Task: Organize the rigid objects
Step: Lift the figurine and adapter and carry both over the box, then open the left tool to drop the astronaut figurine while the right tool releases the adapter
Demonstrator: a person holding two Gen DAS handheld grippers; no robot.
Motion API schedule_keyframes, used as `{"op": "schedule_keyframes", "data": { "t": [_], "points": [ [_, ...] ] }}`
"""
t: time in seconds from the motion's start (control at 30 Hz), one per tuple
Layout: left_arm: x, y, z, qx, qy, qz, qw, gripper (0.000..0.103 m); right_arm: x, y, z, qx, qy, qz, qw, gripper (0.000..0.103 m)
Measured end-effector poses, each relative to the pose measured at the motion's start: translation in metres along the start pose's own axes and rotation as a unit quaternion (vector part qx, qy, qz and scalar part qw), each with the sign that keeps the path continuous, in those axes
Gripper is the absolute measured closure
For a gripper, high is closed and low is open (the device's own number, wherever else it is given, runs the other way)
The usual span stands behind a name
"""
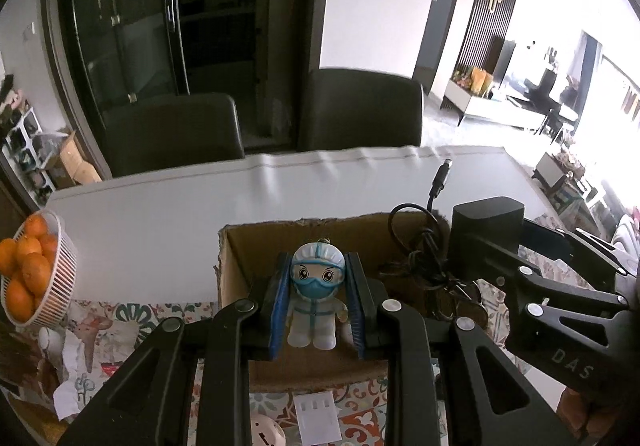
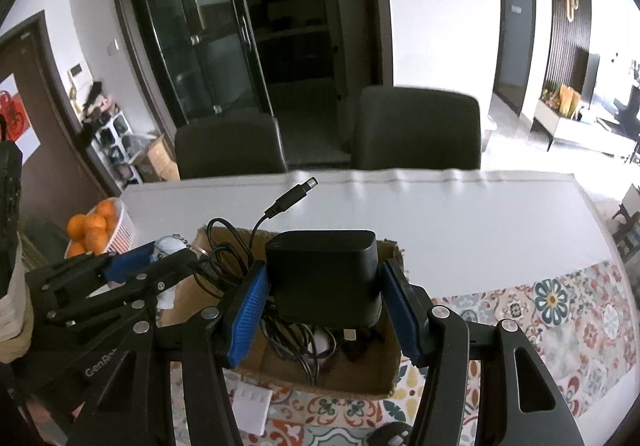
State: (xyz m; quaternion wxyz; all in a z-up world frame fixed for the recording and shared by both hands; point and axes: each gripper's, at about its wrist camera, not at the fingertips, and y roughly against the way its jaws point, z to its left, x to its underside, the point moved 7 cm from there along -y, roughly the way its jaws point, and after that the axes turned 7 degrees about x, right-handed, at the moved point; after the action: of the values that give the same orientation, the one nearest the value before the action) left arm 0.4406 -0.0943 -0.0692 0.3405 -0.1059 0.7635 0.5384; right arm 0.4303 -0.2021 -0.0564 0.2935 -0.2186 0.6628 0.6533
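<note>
My left gripper is shut on a small figurine in a white protective suit, goggles and blue mask, held upright over the open cardboard box. My right gripper is shut on a black power adapter above the same box; its tangled black cable hangs into the box and the plug tip sticks up. In the left wrist view the adapter and right gripper are at the right. In the right wrist view the left gripper is at the left.
A white basket of oranges stands at the table's left edge. A white plastic piece and a round white item lie on the patterned cloth in front of the box. Two dark chairs stand behind the white table.
</note>
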Motion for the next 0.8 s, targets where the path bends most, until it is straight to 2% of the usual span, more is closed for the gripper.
{"op": "schedule_keyframes", "data": {
  "t": [0.33,0.8],
  "points": [
    [0.017,-0.045,0.014,-0.001,0.012,0.055,0.9984,0.076,0.014,-0.055,-0.005,-0.003,0.007,0.068,0.998,0.045],
    [0.044,-0.075,0.023,-0.003,0.024,0.109,0.9938,0.076,0.041,-0.089,-0.006,-0.009,0.019,0.131,0.991,0.045]
  ]
}}
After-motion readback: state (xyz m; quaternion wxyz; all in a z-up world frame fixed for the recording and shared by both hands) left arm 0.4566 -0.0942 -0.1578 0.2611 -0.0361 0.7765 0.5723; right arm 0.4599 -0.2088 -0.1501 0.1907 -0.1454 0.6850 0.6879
